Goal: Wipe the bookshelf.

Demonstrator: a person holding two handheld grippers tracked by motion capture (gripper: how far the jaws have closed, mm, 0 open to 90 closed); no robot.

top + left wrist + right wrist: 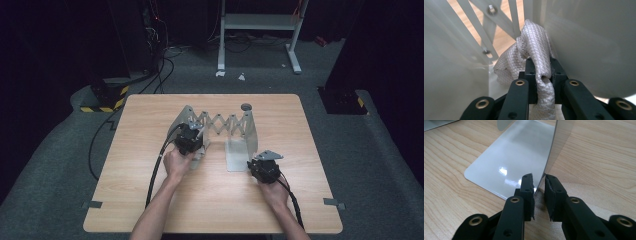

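Note:
A metal extending rack (220,122) with a scissor lattice stands in the middle of the table. My left gripper (541,67) is shut on a bunched grey quilted cloth (534,47), which is pushed against the rack's pale plates (596,45) beside the lattice bars (486,37). In the high view the left gripper (195,143) is at the rack's left end. My right gripper (539,181) grips the near edge of the rack's upright right end plate (560,142), one jaw on each side, just above its flat foot (514,157). From above, the right gripper (260,162) sits at that plate's (250,135) front corner.
The wooden table (150,200) has bare room at the front and along both sides. A small grey round object (246,106) lies near the far edge. Beyond the table are cables (160,75) and a white stand (260,30) on the dark floor.

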